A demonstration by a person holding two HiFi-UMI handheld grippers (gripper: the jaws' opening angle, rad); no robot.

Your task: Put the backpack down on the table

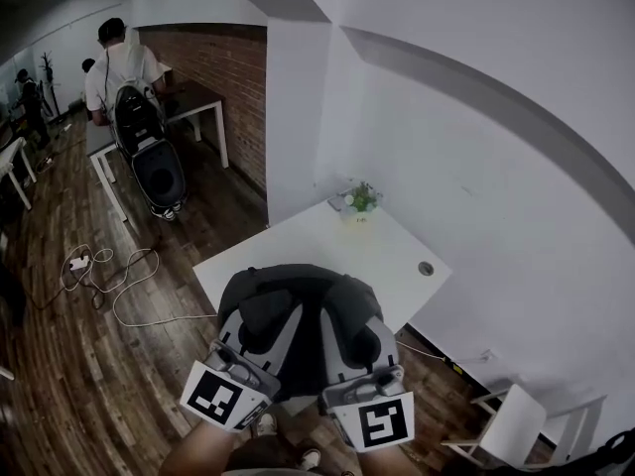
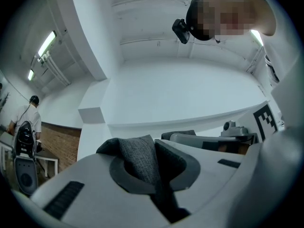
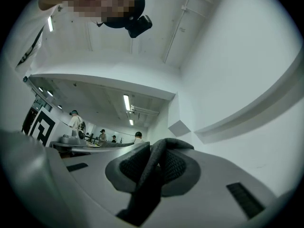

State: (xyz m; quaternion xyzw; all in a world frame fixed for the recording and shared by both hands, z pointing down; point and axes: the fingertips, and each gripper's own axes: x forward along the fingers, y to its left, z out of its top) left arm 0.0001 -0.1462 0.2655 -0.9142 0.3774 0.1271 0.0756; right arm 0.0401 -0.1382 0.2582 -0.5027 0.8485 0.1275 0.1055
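A dark grey backpack [image 1: 298, 291] hangs over the near edge of the white table [image 1: 327, 236]; whether its bottom touches the tabletop I cannot tell. My left gripper [image 1: 260, 327] grips it on the left side and my right gripper [image 1: 362, 345] on the right. In the left gripper view the left gripper [image 2: 152, 175] is shut on a fold of grey woven strap [image 2: 137, 158]. The right gripper [image 3: 152, 175] is likewise shut on a dark padded strap [image 3: 156, 167]. Both grippers point slightly upward toward the ceiling and wall.
A small potted plant [image 1: 359, 199] stands at the table's far corner by the white wall. A round cable hole [image 1: 426, 268] sits near the right edge. A white chair [image 1: 516, 424] is at the lower right, cables [image 1: 109, 276] lie on the wooden floor, and a person [image 1: 124, 67] stands at a far desk.
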